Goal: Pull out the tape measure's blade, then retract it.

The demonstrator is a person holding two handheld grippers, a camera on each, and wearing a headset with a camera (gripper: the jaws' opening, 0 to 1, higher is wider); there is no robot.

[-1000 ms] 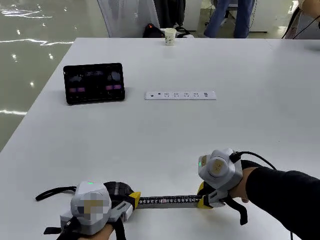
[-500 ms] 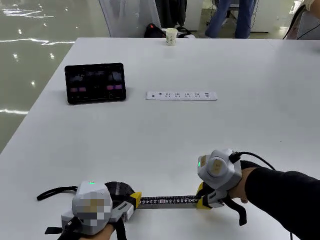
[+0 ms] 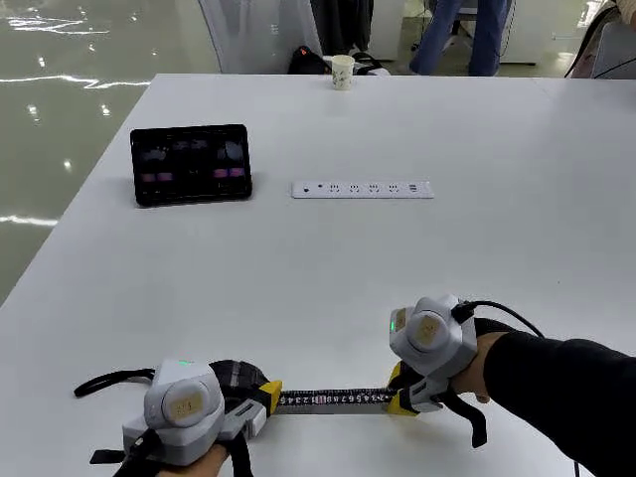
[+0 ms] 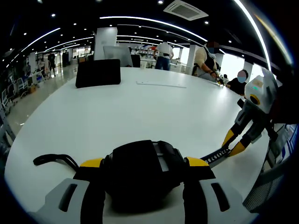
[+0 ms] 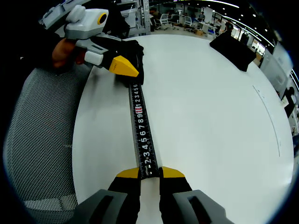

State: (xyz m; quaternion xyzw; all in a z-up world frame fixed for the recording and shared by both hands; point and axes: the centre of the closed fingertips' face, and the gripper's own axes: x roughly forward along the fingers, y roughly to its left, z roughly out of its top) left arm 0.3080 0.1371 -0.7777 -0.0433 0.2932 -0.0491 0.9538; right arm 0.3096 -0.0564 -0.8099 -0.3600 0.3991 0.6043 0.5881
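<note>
A black tape measure case (image 3: pixel 235 381) lies at the table's near left edge, and my left gripper (image 3: pixel 254 397) is shut on it. In the left gripper view the case (image 4: pixel 140 175) sits between the yellow-tipped fingers (image 4: pixel 198 162). A short length of blade (image 3: pixel 333 398) runs rightwards over the table to my right gripper (image 3: pixel 397 396), which is shut on the blade's tip. The right gripper view looks along the numbered blade (image 5: pixel 141 126) from the right gripper (image 5: pixel 149 173) to the left gripper (image 5: pixel 126 59) and the case (image 5: pixel 134 49). The right gripper (image 4: pixel 233 143) also comes into the left gripper view.
A dark tablet (image 3: pixel 190 164) stands at the mid left of the white table (image 3: pixel 477 248), with a white power strip (image 3: pixel 363 189) to its right. A paper cup (image 3: pixel 342 72) sits at the far edge. A black strap (image 3: pixel 109 381) trails left of the case. A mesh chair (image 5: pixel 42 140) borders the table.
My right gripper has crept a little towards the left one, leaving slightly less blade showing. The left gripper and the case have stayed put.
</note>
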